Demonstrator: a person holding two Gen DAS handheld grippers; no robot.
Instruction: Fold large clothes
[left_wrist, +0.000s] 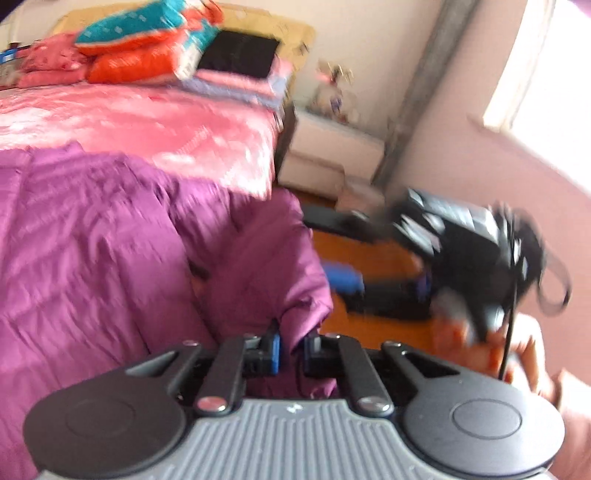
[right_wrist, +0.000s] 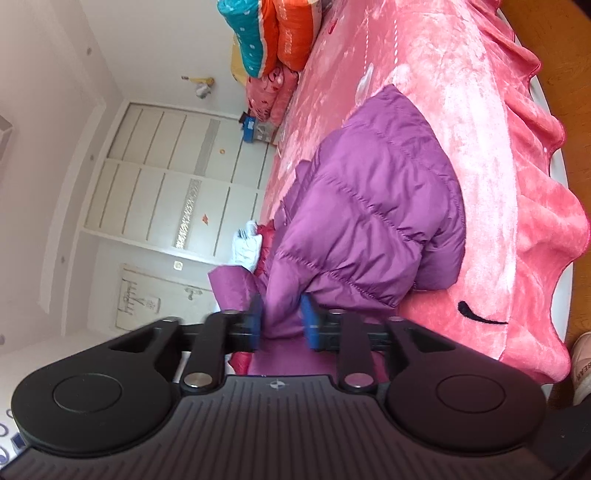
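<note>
Both claws are clamped on the purple puffer jacket, which lies on the pink bed blanket and spills over its edge: left claw pinches a sleeve fold (that view is badly blurred), right claw bites quilted fabric beside the hem

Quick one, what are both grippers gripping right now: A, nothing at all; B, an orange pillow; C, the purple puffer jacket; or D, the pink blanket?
C: the left gripper and the right gripper each have purple puffer jacket fabric pinched between their blue-padded fingers, over the pink blanket.
</note>
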